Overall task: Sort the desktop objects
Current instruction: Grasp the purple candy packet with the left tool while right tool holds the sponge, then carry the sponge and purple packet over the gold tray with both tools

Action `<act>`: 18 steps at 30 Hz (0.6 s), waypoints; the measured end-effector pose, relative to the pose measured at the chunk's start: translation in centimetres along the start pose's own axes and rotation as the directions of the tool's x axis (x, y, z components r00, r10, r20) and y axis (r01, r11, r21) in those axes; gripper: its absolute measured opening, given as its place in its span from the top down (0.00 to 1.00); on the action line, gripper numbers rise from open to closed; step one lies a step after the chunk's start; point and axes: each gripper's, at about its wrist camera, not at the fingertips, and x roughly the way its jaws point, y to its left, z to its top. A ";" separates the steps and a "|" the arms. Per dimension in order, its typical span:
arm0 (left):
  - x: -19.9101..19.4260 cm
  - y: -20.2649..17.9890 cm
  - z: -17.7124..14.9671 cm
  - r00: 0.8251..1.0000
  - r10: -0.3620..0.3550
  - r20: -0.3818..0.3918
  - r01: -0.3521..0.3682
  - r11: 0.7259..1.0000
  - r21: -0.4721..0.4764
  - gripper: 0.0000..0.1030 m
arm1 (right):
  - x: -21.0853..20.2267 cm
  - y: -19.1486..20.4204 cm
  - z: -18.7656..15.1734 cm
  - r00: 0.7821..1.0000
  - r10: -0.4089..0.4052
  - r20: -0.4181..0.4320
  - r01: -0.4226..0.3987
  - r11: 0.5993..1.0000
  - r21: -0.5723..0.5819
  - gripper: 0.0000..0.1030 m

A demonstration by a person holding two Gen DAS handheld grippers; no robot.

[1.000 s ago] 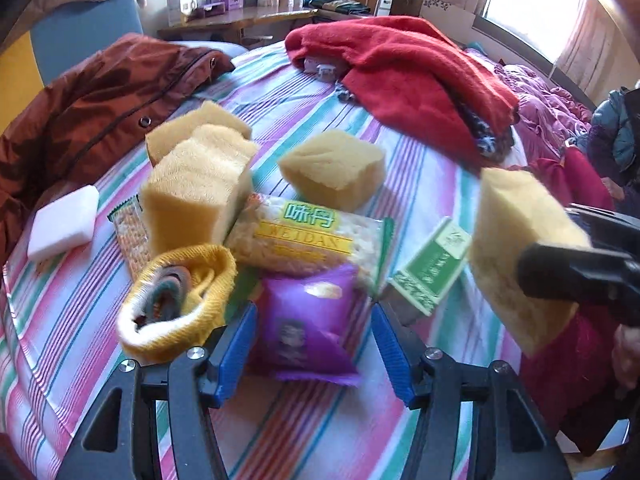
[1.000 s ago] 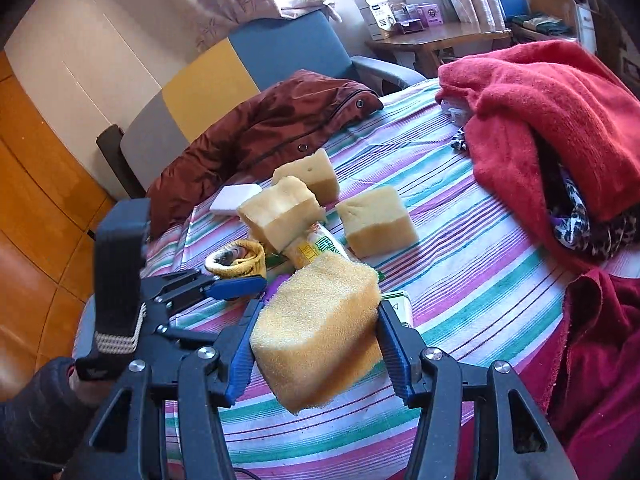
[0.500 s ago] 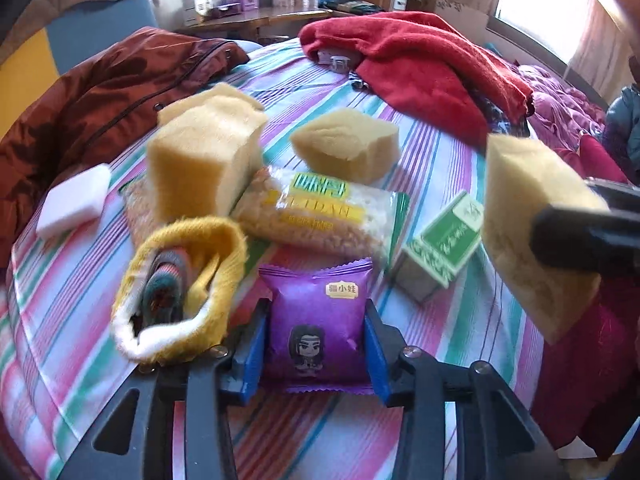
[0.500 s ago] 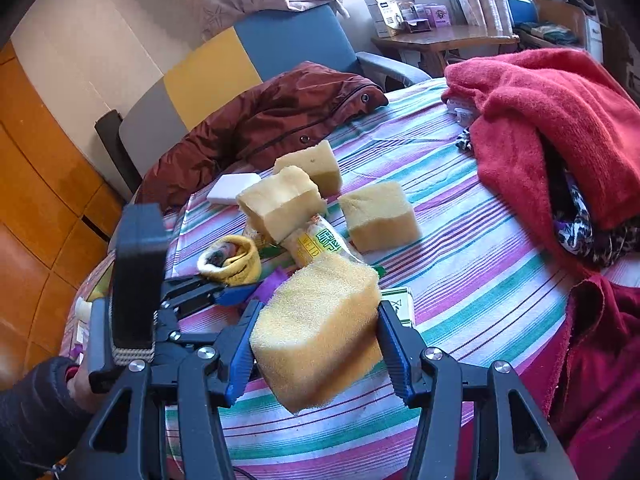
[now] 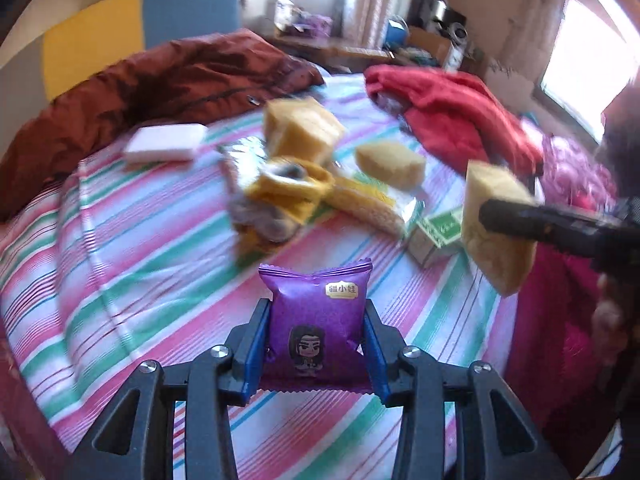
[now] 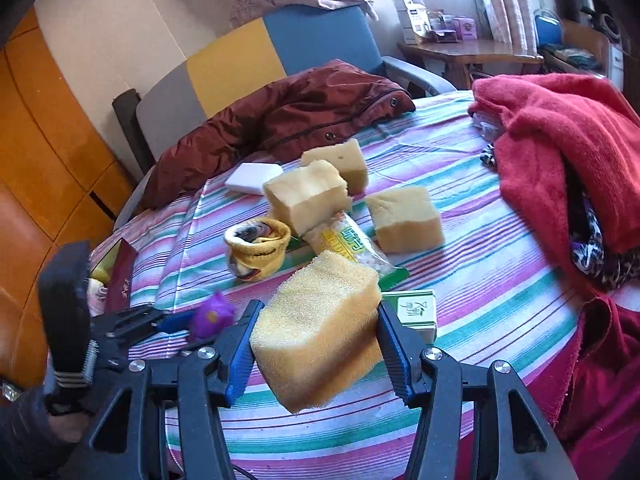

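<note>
My left gripper [image 5: 316, 340] is shut on a purple snack packet [image 5: 316, 320] and holds it above the striped cloth; the packet also shows in the right wrist view [image 6: 212, 314]. My right gripper [image 6: 316, 344] is shut on a yellow sponge block [image 6: 320, 328], held above the table's front edge; the block also shows in the left wrist view [image 5: 496, 220]. Three more yellow sponges [image 6: 308, 196] [image 6: 404, 218] [image 6: 340, 160], a rice-snack bag [image 6: 352, 244], a rolled yellow sock [image 6: 258, 246], a green box [image 6: 414, 312] and a white block [image 6: 252, 178] lie on the cloth.
A brown jacket [image 6: 288, 120] lies at the table's back left against a chair [image 6: 240, 60]. A red blanket [image 6: 560, 140] is heaped on the right. A dark red box [image 6: 120, 280] sits at the left edge. The striped tablecloth [image 6: 480, 280] covers a round table.
My left gripper has closed on the purple packet, lifted it and pulled back from the pile toward the left. My right gripper keeps holding its sponge, almost still.
</note>
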 end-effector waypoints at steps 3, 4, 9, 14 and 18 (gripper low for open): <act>-2.4 1.4 -0.5 0.999 0.025 0.044 -0.023 0.998 -0.053 0.58 | -0.2 0.5 0.0 1.000 0.027 0.011 -0.027 1.000 -0.006 0.45; -3.1 1.8 -0.6 0.998 0.033 0.054 -0.029 0.997 -0.066 0.58 | -0.2 0.7 0.0 0.999 0.036 0.011 -0.036 0.999 -0.004 0.45; -6.8 5.1 -1.7 0.988 0.112 0.107 -0.094 0.983 -0.155 0.58 | 0.6 3.1 -0.2 0.994 0.104 -0.024 -0.104 0.995 -0.013 0.45; -10.1 8.4 -3.2 0.971 0.198 0.137 -0.160 0.956 -0.247 0.58 | 1.4 8.5 0.2 0.978 0.200 -0.054 -0.205 0.974 -0.096 0.45; -12.4 11.3 -4.9 0.955 0.255 0.149 -0.194 0.923 -0.333 0.58 | 2.8 13.1 0.4 0.955 0.281 -0.094 -0.293 0.944 -0.152 0.45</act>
